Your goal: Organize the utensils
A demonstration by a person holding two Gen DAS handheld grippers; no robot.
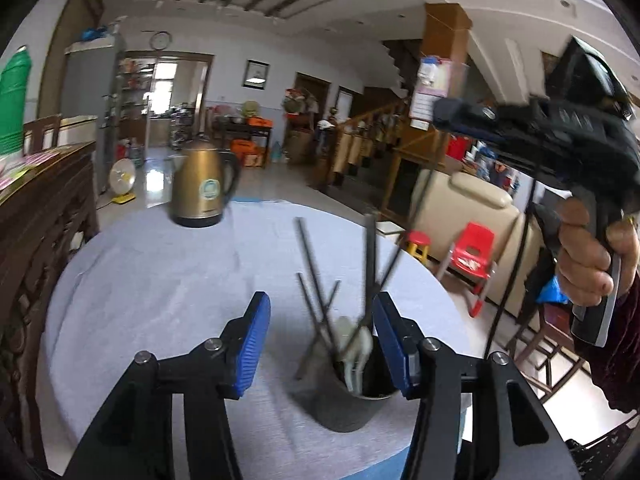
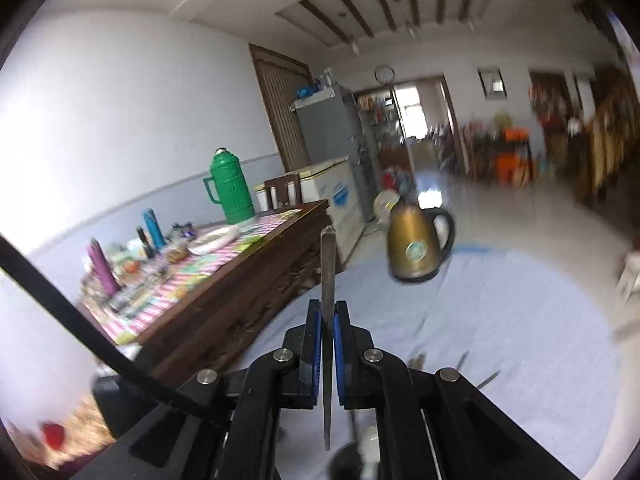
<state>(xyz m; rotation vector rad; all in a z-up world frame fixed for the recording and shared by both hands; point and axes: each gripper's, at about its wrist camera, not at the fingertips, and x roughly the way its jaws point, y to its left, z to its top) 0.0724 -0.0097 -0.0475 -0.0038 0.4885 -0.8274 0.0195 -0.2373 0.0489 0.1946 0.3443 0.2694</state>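
A dark cup (image 1: pixel 340 408) stands on the grey tablecloth (image 1: pixel 160 280) and holds several dark chopsticks (image 1: pixel 316 280) and white spoons (image 1: pixel 354 344). My left gripper (image 1: pixel 320 340) is open around the cup, which sits near the right blue pad (image 1: pixel 390 344) with no pad pressing on it. A hand (image 1: pixel 580 264) holds my right gripper (image 1: pixel 442 112) high at the upper right. In the right wrist view my right gripper (image 2: pixel 328 308) is shut on one grey metal chopstick (image 2: pixel 328 264), held upright across the pads. The cup's rim and a spoon (image 2: pixel 368 452) show blurred below it.
A brass-coloured kettle (image 1: pixel 200 188) stands at the table's far edge. A carved wooden sideboard (image 2: pixel 224 292) with a green thermos (image 2: pixel 232 188) and bottles stands left of the table. A black cable (image 1: pixel 516 264) hangs from the right gripper. Red stools (image 1: pixel 472 256) and a sofa are beyond.
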